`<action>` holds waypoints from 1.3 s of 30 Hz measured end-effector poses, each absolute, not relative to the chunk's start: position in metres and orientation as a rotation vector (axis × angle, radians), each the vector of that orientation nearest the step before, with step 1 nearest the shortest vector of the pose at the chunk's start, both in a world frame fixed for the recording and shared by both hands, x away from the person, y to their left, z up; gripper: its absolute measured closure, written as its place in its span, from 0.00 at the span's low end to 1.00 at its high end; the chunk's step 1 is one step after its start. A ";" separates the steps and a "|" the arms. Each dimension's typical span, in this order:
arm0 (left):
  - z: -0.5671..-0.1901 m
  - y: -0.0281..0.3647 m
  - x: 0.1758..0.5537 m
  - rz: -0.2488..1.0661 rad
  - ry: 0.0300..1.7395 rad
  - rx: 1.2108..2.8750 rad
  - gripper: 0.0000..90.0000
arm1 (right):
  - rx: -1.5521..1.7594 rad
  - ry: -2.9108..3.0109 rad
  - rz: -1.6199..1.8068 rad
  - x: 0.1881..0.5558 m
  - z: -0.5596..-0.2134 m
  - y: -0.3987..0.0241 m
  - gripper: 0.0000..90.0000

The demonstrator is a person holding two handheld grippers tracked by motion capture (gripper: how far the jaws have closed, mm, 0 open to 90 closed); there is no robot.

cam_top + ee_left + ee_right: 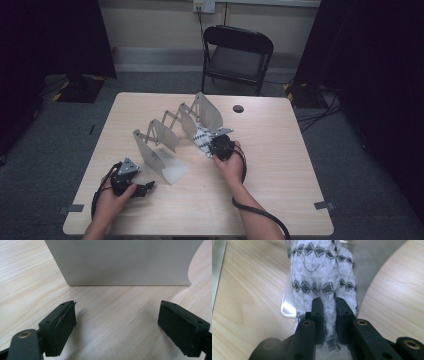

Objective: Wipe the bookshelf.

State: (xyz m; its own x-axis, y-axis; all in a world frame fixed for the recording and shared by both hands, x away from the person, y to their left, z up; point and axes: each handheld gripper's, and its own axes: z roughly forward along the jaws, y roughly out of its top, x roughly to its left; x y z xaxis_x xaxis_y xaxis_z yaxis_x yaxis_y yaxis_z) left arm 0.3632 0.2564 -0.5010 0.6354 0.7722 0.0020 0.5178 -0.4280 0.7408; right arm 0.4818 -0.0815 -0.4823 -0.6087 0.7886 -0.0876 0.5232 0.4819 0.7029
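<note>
Black jaws of the right gripper (329,315) pinch a white patterned cloth (322,277) (its far end cut off), beside the metal rack (175,130).

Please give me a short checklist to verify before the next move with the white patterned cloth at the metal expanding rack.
1. Right gripper holds the white patterned cloth: ok, the jaws pinch a fold of it.
2. Cloth is placed at the far end plate of the metal expanding rack: ok, it lies on that plate's base.
3. Left gripper is free: ok, jaws wide open, nothing between them.
4. Left gripper faces the near end plate: ok, apart from it.
5. Rack stands steady on the table: cannot tell.
6. Cloth is free of the rack's links: cannot tell.
</note>
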 end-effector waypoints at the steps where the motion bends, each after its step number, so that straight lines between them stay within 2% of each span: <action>1: -0.501 0.256 0.363 0.444 1.006 2.123 0.16 | 1.101 2.329 0.905 0.481 -0.482 -0.084 0.88; 10: -0.501 0.256 0.363 0.445 1.007 2.122 0.16 | 1.092 2.345 0.917 0.479 -0.476 -0.088 0.88; 15: -0.501 0.256 0.363 0.444 1.007 2.124 0.16 | 1.083 2.316 0.934 0.478 -0.460 -0.089 0.88; 22: -0.501 0.256 0.363 0.444 1.006 2.123 0.16 | 1.070 2.258 0.982 0.478 -0.426 -0.095 0.88; 33: -0.501 0.256 0.363 0.439 0.998 2.126 0.16 | 1.029 2.125 1.082 0.487 -0.354 -0.087 0.88; 36: -0.501 0.256 0.362 0.440 0.998 2.126 0.16 | 1.014 2.116 1.046 0.490 -0.355 -0.084 0.88; 39: -0.501 0.256 0.362 0.440 0.999 2.125 0.16 | 1.036 2.134 1.027 0.490 -0.370 -0.085 0.88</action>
State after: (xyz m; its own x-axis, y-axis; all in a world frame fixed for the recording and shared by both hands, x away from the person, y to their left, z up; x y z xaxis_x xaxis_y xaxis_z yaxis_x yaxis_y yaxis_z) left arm 0.3624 0.2559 -0.5011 0.6389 0.7693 -0.0028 0.5176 -0.4273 0.7413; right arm 0.4905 -0.0851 -0.3696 -0.5522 0.8216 -0.1416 0.4020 0.4112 0.8181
